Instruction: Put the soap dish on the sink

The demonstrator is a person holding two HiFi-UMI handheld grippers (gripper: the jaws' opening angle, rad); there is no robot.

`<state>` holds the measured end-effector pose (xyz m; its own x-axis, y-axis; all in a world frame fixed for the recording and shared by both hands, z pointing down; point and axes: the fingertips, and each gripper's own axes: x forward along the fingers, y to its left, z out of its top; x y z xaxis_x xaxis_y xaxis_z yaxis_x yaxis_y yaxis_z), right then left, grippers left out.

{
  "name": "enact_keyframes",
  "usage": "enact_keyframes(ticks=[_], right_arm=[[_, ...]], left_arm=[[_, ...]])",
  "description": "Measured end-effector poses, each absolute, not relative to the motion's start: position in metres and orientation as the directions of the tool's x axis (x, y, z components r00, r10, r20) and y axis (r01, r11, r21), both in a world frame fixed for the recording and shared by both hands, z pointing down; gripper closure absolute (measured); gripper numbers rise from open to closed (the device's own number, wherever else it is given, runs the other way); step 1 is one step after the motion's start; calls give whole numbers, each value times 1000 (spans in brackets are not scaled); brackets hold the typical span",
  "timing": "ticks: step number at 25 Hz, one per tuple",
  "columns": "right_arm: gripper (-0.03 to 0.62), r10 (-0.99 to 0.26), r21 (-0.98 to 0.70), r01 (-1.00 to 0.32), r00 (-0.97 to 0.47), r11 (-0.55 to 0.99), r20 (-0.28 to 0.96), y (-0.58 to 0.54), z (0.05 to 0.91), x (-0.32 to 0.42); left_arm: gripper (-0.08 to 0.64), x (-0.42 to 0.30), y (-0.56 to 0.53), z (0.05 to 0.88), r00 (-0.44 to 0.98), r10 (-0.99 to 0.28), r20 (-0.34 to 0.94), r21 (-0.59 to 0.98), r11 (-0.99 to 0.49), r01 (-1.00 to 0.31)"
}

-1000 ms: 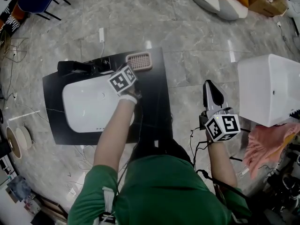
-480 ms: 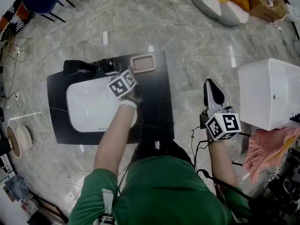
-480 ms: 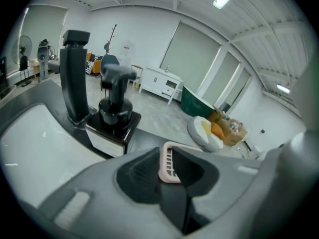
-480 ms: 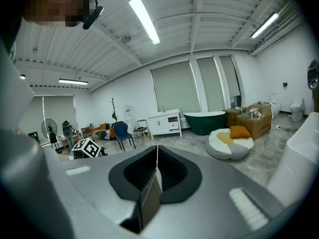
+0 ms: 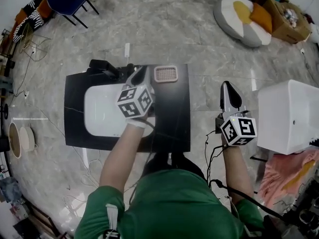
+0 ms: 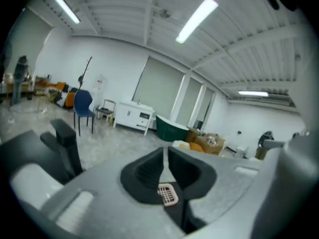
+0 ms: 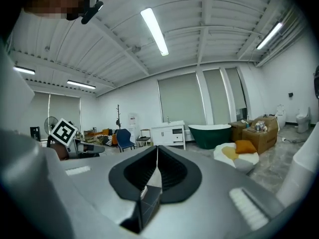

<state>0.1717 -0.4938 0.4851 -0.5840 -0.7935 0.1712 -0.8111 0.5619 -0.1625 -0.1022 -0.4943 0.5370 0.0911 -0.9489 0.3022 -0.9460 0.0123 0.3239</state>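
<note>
The pink slotted soap dish (image 5: 166,73) lies flat on the black counter (image 5: 174,118), at its far right corner beside the white sink basin (image 5: 102,108). My left gripper (image 5: 141,72) hovers over the basin's right rim, just left of the dish and clear of it. In the left gripper view the left gripper (image 6: 165,156) stands open by a narrow gap, holding nothing, and the soap dish (image 6: 168,194) shows low between the jaws. My right gripper (image 5: 228,86) hangs over the floor to the right of the counter. In its own view the right gripper (image 7: 157,153) is shut and empty.
A black faucet (image 5: 107,68) stands at the counter's far left edge. A white box-like unit (image 5: 291,116) sits right of my right gripper, with pink cloth (image 5: 289,171) below it. Cushions (image 5: 244,11), a cardboard box (image 5: 284,6) and a blue chair (image 5: 67,1) lie farther off.
My left gripper has drawn back from the soap dish and risen toward the head camera. The dish stays on the counter. The right gripper has barely moved.
</note>
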Motion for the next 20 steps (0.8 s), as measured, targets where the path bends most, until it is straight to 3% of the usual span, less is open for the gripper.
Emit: enact_keyframes(ticks=[5,9,15,20], right_arm=[[586,-794,-114,-800,-599,589,99,-491,440,157],[586,-776,-71,-776,-630,627,32,-480,398,145],[585,-761,-51,-759,-646,649,-61,-453,348,139],[585,-758,12,-762,-645,648,-98,-435,321,141]], left_arm=[[563,-96,-467,452,119,-982,149,88,-106,-990],[563,-83,-439,401,136,-989,66,-10,-137,-991],[563,-82,-398,348,90,-996,-7,-156,-88,-984],[563,-95,-370,328,50,-998,-35,-159,-44,-986]])
